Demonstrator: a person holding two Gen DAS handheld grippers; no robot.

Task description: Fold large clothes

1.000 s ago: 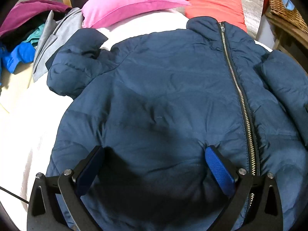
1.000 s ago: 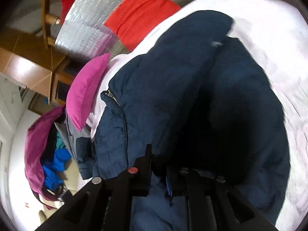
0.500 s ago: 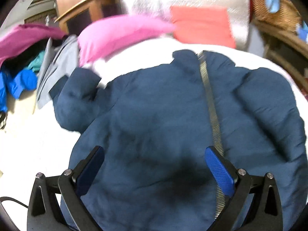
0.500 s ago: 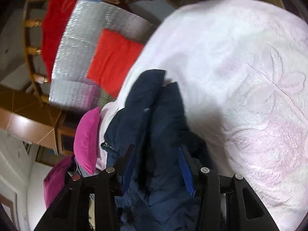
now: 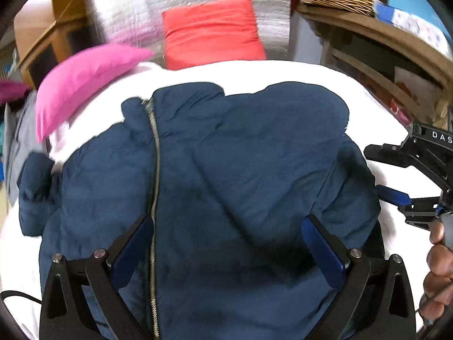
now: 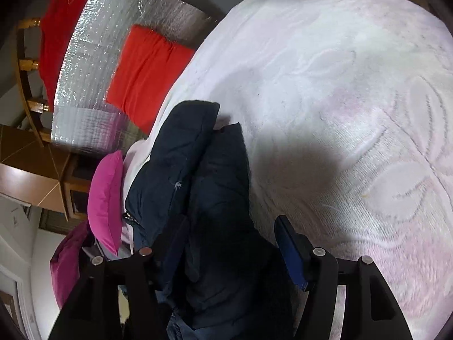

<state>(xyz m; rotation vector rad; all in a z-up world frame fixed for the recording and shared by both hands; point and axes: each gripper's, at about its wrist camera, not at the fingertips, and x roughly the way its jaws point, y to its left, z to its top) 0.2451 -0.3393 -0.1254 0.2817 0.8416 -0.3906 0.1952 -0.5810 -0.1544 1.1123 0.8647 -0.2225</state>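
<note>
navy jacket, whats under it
The navy jacket lies on a white bedspread that shows around it. Whatever lies beneath the jacket itself is covered.

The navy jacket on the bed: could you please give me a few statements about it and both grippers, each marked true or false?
1. The navy jacket lies on a white bedspread. True.
2. The left gripper is shut on the jacket. False: its jaws stand wide open above it.
3. The zipper is visible on the jacket's front. True.
4. The right gripper is clamped shut. False: its jaws are open.
5. The pink pillow lies on top of the jacket. False: it lies beside it.
</note>
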